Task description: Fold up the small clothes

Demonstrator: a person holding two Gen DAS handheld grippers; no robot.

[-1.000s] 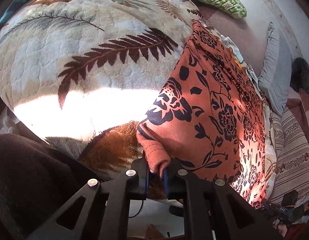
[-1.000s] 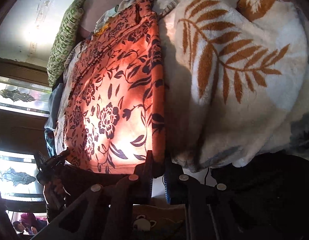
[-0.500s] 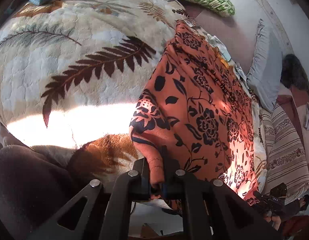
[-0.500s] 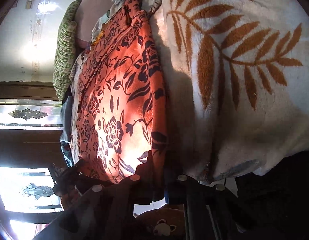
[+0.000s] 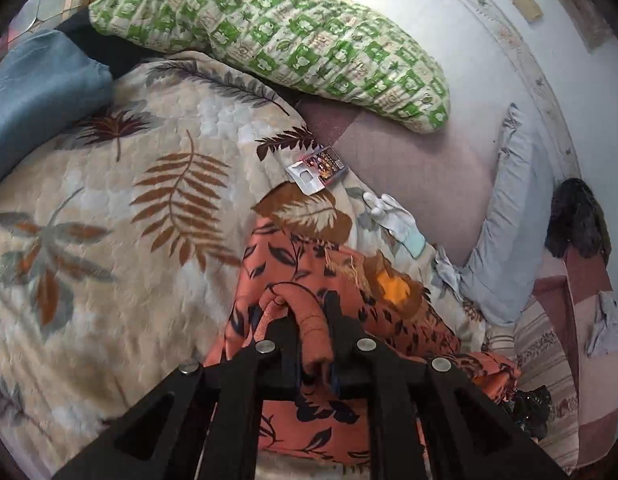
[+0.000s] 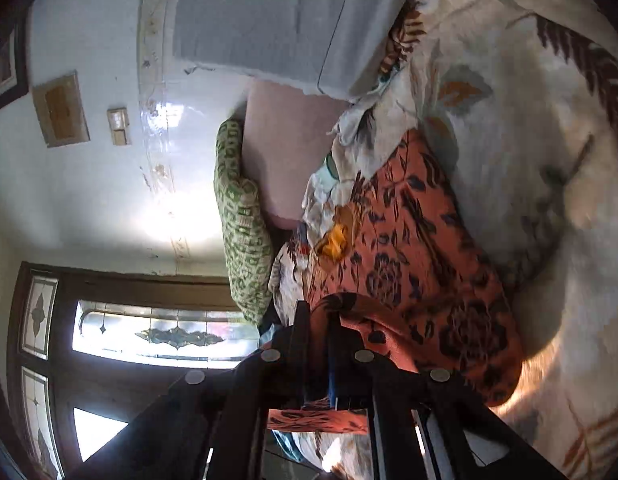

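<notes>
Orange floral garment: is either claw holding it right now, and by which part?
Both are. The left claw pinches a bunched edge of the orange floral garment; the right claw grips another gathered edge of it.

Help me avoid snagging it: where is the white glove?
In the left wrist view, the white glove lies right of centre on the leaf-print blanket, just beyond the orange floral garment.

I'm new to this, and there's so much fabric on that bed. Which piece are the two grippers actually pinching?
The orange cloth with dark flowers, clamped by both the left gripper and the right gripper. The leaf-print blanket, green checked pillow and blue cloth lie untouched.
</notes>
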